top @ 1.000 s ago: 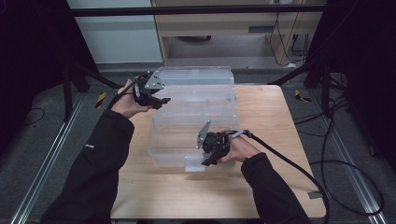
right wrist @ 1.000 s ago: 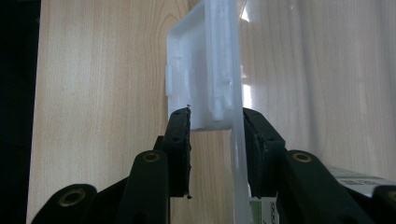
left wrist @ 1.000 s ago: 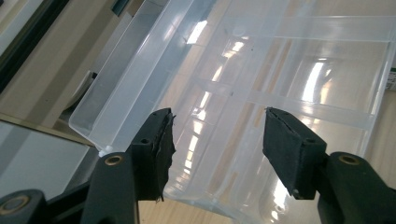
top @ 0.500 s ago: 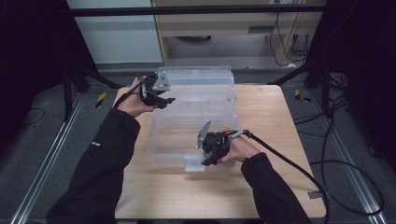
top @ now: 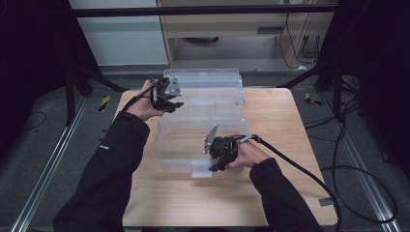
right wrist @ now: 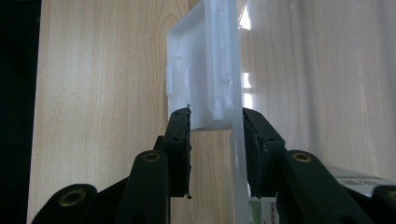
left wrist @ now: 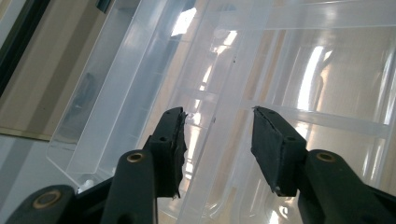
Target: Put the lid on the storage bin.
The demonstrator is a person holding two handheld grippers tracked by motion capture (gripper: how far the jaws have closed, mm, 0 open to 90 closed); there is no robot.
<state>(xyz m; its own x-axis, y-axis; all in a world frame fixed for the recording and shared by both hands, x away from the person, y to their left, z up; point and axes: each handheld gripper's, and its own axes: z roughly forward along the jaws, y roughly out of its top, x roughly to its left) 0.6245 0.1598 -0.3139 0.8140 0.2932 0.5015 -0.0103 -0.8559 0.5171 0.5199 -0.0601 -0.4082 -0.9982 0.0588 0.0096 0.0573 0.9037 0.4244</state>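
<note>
Near the front edge of the wooden table [top: 290, 193], the right gripper [top: 216, 164] held the white latch tab [right wrist: 201, 79] of a clear plastic box [top: 193, 140] – its pads pressed on the tab and the thin wall beside it. The box stood in the middle of the table and looked empty. It seemed light, stiff and slippery, so a rim or tab looked like the best place to grab. Farther back, by the far left corner, the left gripper [left wrist: 217, 140] had just been closing – its jaws stood half wide around the edge of the box's open lid [top: 203, 79], not yet squeezing.
</note>
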